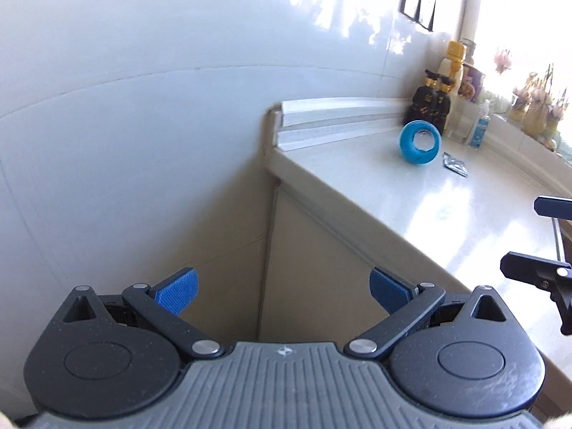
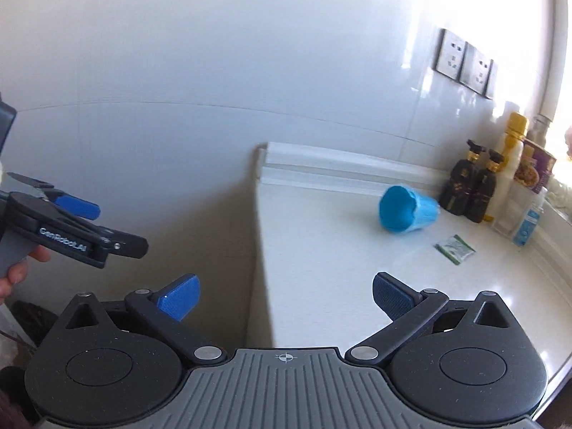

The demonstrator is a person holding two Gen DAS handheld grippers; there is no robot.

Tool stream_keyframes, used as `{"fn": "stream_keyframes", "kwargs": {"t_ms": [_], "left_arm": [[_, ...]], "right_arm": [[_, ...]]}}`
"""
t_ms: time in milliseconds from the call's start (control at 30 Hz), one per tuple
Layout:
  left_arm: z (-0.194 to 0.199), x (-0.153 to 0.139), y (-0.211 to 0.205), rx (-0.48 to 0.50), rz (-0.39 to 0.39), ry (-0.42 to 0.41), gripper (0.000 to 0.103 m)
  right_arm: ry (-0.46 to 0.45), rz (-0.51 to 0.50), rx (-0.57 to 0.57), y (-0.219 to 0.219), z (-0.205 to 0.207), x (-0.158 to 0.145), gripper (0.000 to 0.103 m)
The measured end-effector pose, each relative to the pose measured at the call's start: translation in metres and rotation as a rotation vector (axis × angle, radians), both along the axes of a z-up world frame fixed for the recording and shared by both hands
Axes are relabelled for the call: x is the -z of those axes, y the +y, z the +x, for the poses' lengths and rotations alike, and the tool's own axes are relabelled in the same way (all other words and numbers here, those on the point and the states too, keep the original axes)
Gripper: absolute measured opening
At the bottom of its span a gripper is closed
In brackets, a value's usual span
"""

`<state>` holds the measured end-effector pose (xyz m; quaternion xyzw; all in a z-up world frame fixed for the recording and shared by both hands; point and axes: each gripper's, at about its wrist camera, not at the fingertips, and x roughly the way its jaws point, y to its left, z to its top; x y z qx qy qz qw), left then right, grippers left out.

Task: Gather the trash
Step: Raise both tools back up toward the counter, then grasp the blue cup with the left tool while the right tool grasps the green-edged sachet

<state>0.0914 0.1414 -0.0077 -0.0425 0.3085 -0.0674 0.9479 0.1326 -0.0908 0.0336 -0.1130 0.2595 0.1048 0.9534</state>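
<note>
Right wrist view: both the right claw (image 2: 284, 298) and left claw (image 1: 282, 291) gape wide, empty, facing a tipped blue cup (image 2: 407, 211).

Blue paper cup (image 2: 407, 211): crumpled, tipped on its side, open mouth facing the camera, on the white counter (image 2: 321, 268) near the back edge. Small green-and-silver sachet (image 2: 454, 248): flat, lying just beside the cup.
</note>
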Motion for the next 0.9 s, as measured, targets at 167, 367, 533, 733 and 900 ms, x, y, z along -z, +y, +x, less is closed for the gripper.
{"fn": "stream_keyframes", "kwargs": {"t_ms": [167,367,533,733,900], "left_arm": [[0.024,-0.012,-0.045,0.061,0.004,-0.027,0.102],[0.059,-0.022,-0.101,0.129,-0.013,-0.036,0.102],[0.083,-0.031,-0.142,0.187,-0.005,-0.122,0.100],[0.113,-0.028,-0.180,0.245,0.001,-0.172,0.074],[0.130,-0.020,-0.198,0.271,0.048,-0.197,0.060]], "right_arm": [[0.018,0.030,0.083,-0.061,0.023,-0.009,0.103],[0.043,0.070,0.118,-0.130,0.059,-0.008,0.103],[0.057,0.038,0.048,-0.169,0.096,0.003,0.103],[0.129,0.050,0.003,-0.206,0.150,0.022,0.103],[0.161,0.067,-0.049,-0.214,0.179,0.035,0.103]]}}
